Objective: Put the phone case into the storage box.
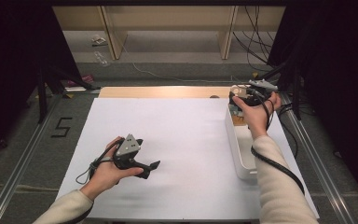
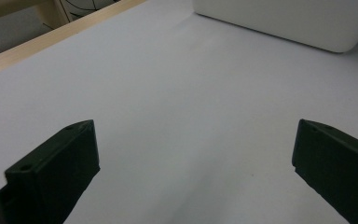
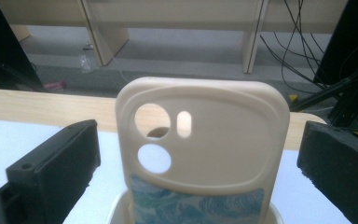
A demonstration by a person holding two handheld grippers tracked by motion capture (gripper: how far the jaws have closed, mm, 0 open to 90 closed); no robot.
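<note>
A cream phone case [image 3: 200, 140] with camera cut-outs and a blue wave pattern lower down stands upright in the far end of a white bin [image 1: 233, 140]. My right gripper [image 3: 198, 135] is open, its jaws on either side of the case with a small gap on each side. In the high view the right gripper [image 1: 237, 99] hangs over the bin's far end. My left gripper [image 1: 153, 166] rests low over the white table sheet [image 1: 182, 140], left of centre, pointing right. It is open with nothing between its fingers [image 2: 56, 163].
The white bin [image 2: 284, 23] runs along the table's right side. A wooden strip [image 1: 163, 92] borders the far edge. Beyond it are wooden shelf legs [image 1: 114, 37] and cables [image 1: 254, 42] on the floor. Metal rails [image 1: 307, 140] flank the table.
</note>
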